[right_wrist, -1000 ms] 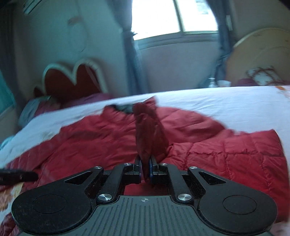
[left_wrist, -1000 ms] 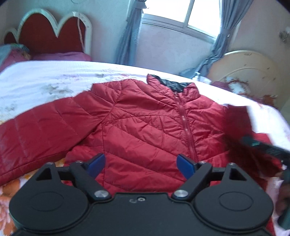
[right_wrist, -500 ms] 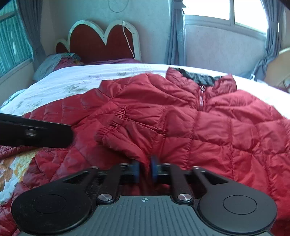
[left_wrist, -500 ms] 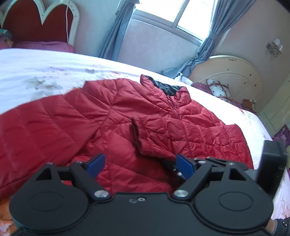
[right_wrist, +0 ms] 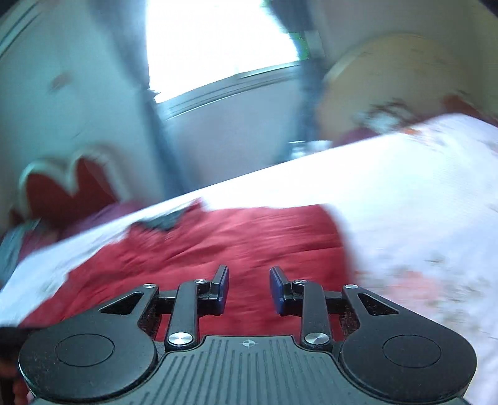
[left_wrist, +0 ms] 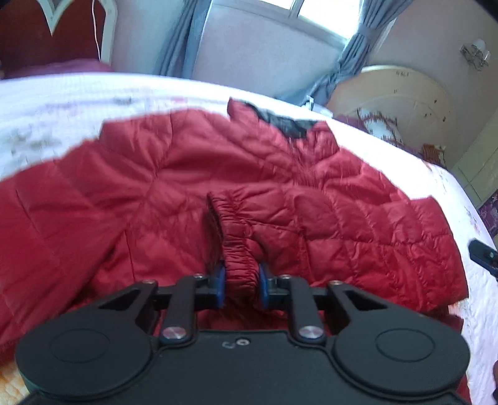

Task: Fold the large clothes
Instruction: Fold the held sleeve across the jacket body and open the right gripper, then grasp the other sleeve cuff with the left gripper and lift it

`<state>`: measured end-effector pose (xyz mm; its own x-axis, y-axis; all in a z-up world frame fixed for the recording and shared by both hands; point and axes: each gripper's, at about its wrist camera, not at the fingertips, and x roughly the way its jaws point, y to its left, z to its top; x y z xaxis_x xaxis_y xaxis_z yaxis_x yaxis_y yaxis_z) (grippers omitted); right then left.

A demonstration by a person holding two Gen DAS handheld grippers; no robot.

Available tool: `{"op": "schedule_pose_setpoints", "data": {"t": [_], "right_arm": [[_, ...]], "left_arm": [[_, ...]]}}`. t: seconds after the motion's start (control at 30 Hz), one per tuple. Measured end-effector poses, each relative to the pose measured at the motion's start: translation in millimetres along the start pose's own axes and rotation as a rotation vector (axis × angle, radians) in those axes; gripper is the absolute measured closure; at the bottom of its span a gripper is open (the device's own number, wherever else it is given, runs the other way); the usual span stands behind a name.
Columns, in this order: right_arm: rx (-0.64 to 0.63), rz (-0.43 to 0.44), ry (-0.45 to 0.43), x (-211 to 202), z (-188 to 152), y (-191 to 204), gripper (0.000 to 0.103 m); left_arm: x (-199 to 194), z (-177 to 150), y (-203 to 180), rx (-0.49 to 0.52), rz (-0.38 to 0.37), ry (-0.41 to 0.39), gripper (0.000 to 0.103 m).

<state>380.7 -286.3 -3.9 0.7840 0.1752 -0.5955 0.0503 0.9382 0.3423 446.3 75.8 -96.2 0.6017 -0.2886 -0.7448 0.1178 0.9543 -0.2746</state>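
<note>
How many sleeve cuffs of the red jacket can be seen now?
1. The elastic cuff of the folded-in sleeve lies on the chest of the red jacket, between the left gripper's pads. The other sleeve's cuff is out of view.

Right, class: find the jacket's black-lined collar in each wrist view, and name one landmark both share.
Left wrist: collar upper centre, beyond the cuff in the left claw.
Right wrist: collar left of centre, blurred.
Shared landmark: window.
</note>
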Motion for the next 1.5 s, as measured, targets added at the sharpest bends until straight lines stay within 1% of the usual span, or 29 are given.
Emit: {"op": "schedule_pose_setpoints", "data": {"t": [0.07, 0.13, 0.17, 0.23, 0.27, 0.3, 0.37, 0.47, 0.57, 0.63, 0.67, 0.7, 0.77, 0.8, 0.83, 0.93, 1.03, 1.13, 1.17, 1.2, 1.23, 1.27, 1.3, 1.33, 1.37, 1.4, 1.43, 1.47, 1.5], "right_arm": [[0.045, -0.043, -0.003, -1, 6, -23, 0.078], [0.074, -0.062, 0.005, 0, 8, -39, 0.083], [0.079, -0.062, 0.010, 3, 8, -43, 0.085], [0.063, -0.048, 0.029, 15, 7, -44, 0.087], [0.049, -0.035, 0.041, 5, 4, -46, 0.089], [0.030, -0.021, 0.054, 12, 3, -42, 0.093], [-0.035, -0.020, 0.094, 21, -7, -32, 0.094], [-0.083, -0.080, 0.250, 57, -28, -35, 0.095], [-0.124, -0.076, 0.252, 60, -30, -35, 0.095], [-0.116, -0.061, 0.233, 53, -24, -36, 0.095], [-0.107, -0.051, 0.208, 47, -19, -38, 0.095], [-0.103, -0.050, 0.182, 43, -13, -39, 0.095], [-0.099, -0.045, 0.137, 41, 0, -40, 0.095], [-0.099, -0.043, 0.122, 44, 6, -40, 0.095], [-0.101, -0.046, 0.115, 50, 13, -39, 0.095], [-0.124, -0.059, 0.133, 76, 23, -37, 0.095], [-0.133, -0.097, 0.238, 109, 14, -45, 0.095], [-0.161, -0.098, 0.223, 105, 10, -46, 0.095], [-0.146, -0.090, 0.210, 98, 11, -46, 0.095], [-0.127, -0.073, 0.192, 89, 12, -48, 0.095], [-0.115, -0.062, 0.179, 80, 11, -47, 0.094], [-0.110, -0.053, 0.174, 69, 9, -45, 0.094], [-0.108, -0.042, 0.169, 59, 7, -43, 0.094], [-0.110, -0.038, 0.165, 51, 3, -41, 0.094], [-0.116, -0.046, 0.167, 43, -1, -37, 0.085], [-0.122, -0.054, 0.172, 37, -5, -34, 0.044], [-0.131, -0.055, 0.164, 31, -10, -30, 0.027], [-0.147, -0.035, 0.146, 24, -14, -26, 0.023], [-0.165, -0.021, 0.140, 19, -19, -22, 0.024]], "left_arm": [[-18, 1, 1, 0.004, 0.031, -0.078, 0.085], [-36, 1, 8, 0.014, 0.096, -0.142, 0.085], [-39, 0, 11, 0.023, 0.123, -0.150, 0.085], [-35, -1, 15, 0.030, 0.130, -0.112, 0.085], [-33, -3, 16, 0.028, 0.134, -0.103, 0.085], [-32, -4, 14, 0.031, 0.140, -0.099, 0.085], [-27, -7, 12, 0.025, 0.151, -0.090, 0.085], [-14, -11, 15, 0.014, 0.171, -0.060, 0.085], [-8, -16, 20, 0.023, 0.166, -0.040, 0.085], [-11, -13, 19, 0.034, 0.165, -0.041, 0.081], [-19, -11, 19, 0.034, 0.172, -0.074, 0.079], [-30, -9, 19, 0.039, 0.184, -0.123, 0.075], [-46, -9, 18, 0.046, 0.237, -0.210, 0.075], [-50, -8, 15, 0.052, 0.241, -0.235, 0.075], [-48, -7, 12, 0.065, 0.232, -0.236, 0.075], [-27, -4, -5, 0.134, 0.215, -0.183, 0.074], [10, -9, -10, 0.132, 0.194, -0.071, 0.073], [17, -13, -10, 0.134, 0.210, -0.082, 0.074], [14, -14, -9, 0.128, 0.210, -0.081, 0.073], [10, -13, -10, 0.122, 0.211, -0.083, 0.067], [4, -14, -9, 0.116, 0.207, -0.093, 0.054], [-3, -16, -10, 0.106, 0.197, -0.115, 0.044], [-11, -18, -11, 0.099, 0.207, -0.140, 0.022], [-18, -21, -13, 0.098, 0.233, -0.162, 0.014], [-26, -25, -14, 0.101, 0.247, -0.180, 0.015], [-31, -29, -13, 0.094, 0.241, -0.184, 0.016], [-37, -34, -9, 0.074, 0.229, -0.184, 0.017], [-42, -38, -7, 0.054, 0.226, -0.187, 0.018], [-49, -42, -2, 0.031, 0.220, -0.193, 0.021]]}}
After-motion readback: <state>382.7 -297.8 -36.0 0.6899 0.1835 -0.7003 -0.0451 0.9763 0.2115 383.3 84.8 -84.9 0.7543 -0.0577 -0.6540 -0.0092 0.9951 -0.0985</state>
